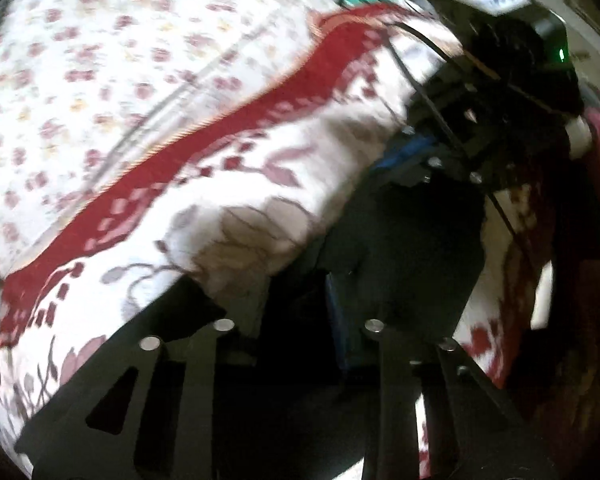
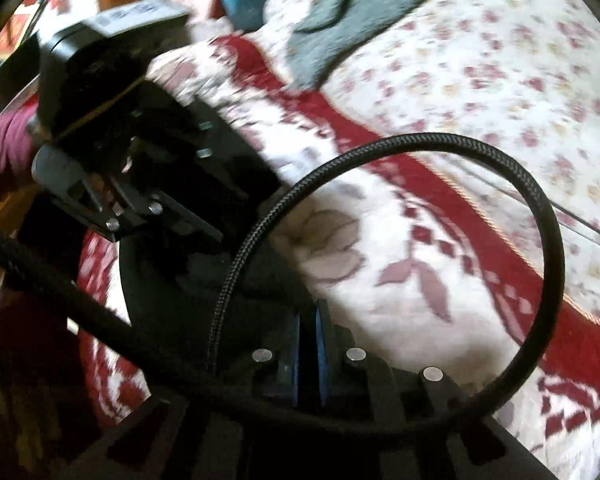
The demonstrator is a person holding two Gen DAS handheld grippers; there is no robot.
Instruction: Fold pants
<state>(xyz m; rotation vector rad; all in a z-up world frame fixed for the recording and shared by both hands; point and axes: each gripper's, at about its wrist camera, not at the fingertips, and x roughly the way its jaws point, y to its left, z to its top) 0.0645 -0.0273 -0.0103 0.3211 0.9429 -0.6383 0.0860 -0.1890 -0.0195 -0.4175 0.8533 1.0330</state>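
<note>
Black pants [image 1: 412, 248] in both hand-held grippers

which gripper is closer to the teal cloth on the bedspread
Right, likely. The teal cloth looms large ahead of the right gripper; from the left gripper it shows small and far off.

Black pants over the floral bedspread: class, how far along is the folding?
Done: nothing clearly; no finished fold shows in these blurred views. In hand: the black fabric pants hang bunched, apparently clamped by both the left gripper and the right gripper above the red-banded floral bedspread. Left: laying them flat and folding.
</note>
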